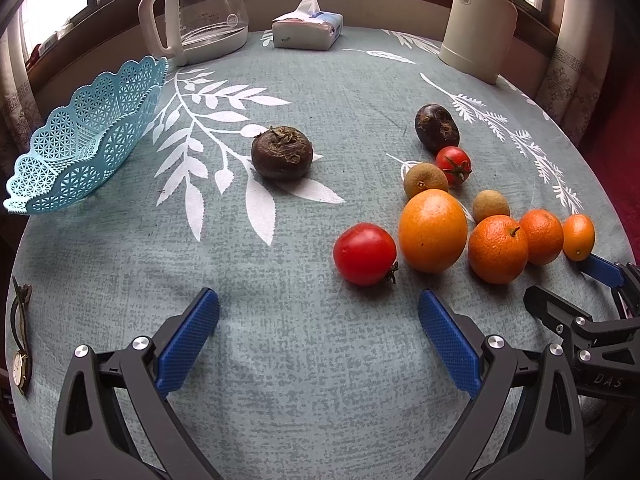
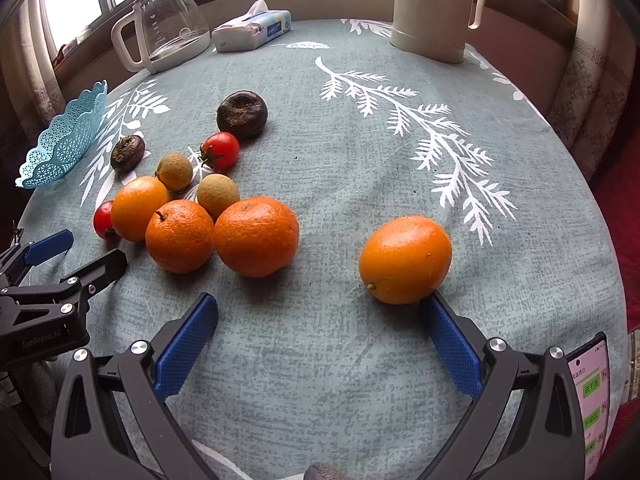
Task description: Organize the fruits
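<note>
Right wrist view: small orange sat at 1 o'clock, touching the right gripper's open, empty fingers; left gripper also open, farther.

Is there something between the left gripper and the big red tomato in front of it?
No. Only bare tablecloth lies between the open left gripper and the tomato.

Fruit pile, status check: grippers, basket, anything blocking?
Left gripper open, empty. Right gripper open, one pad by the kumquat. Blue basket empty, all fruit on the tablecloth. No obstruction seen.
</note>
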The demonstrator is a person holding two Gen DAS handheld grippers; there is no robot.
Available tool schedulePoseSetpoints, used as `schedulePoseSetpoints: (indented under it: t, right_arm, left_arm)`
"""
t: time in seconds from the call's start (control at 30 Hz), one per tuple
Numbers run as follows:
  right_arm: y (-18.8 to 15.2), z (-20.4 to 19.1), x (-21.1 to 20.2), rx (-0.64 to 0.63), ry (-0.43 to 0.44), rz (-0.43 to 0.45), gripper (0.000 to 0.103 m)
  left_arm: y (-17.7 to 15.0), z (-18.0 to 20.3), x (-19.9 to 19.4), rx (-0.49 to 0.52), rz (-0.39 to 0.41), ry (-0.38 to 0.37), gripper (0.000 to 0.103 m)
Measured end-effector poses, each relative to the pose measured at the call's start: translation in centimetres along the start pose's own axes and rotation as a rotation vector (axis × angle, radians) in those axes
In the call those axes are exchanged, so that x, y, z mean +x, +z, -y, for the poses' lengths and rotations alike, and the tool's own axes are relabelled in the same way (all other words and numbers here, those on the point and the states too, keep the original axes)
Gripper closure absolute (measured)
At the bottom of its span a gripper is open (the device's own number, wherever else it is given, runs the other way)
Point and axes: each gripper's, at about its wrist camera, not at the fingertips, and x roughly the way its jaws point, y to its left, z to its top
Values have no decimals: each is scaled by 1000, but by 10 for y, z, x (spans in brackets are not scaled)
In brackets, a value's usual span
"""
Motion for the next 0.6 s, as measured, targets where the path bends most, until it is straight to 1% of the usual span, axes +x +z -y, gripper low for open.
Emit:
schedulePoseSetpoints:
  t: [0.17, 0.4, 0.6]
  right_arm:
    - [-2, -2, -2, -28, -2, -5, 5]
    - [-2, -5, -4, -29, -16, -1, 5]
    - [-3, -4, -6, -25, -9, 2, 5]
  left_arm:
    - [-1, 0, 0, -1, 4, 1, 2]
    - [-1, 0, -1, -4, 6, -4, 2]
    - [-1, -3, -4, -21, 13, -25, 2]
